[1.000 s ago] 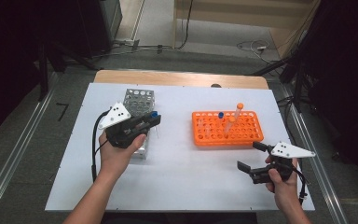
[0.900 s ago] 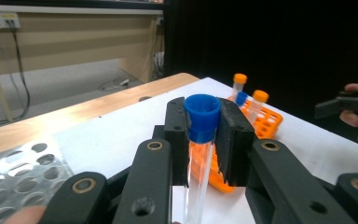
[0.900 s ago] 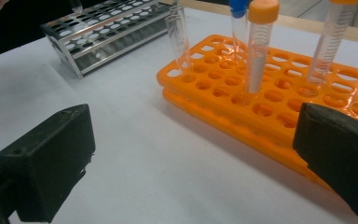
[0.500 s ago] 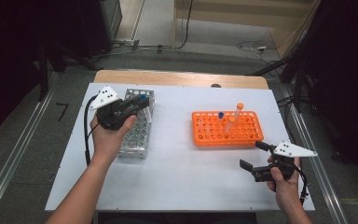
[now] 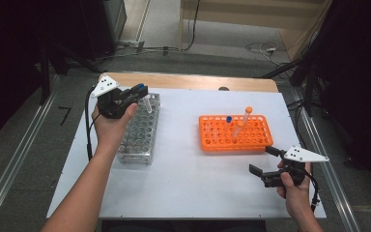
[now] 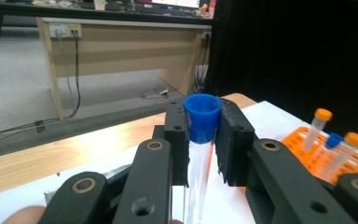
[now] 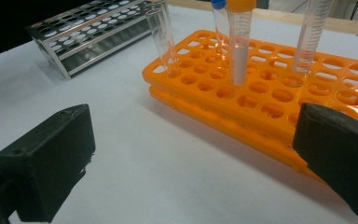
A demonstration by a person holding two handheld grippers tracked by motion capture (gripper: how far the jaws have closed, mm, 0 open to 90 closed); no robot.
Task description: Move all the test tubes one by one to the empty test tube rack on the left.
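One tube (image 6: 200,140), blue-capped, sits clamped in our left tongs (image 6: 201,135), over the steel rack (image 5: 140,133) at the table's (image 5: 183,179) ten o'clock. Right tongs (image 5: 264,159) gape wide, at five o'clock of the orange rack (image 5: 234,133).

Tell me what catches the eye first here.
The orange rack stands out right of centre on the white table, with a few capped tubes standing in it. At the left, the left gripper holds a blue-capped tube above the metal rack.
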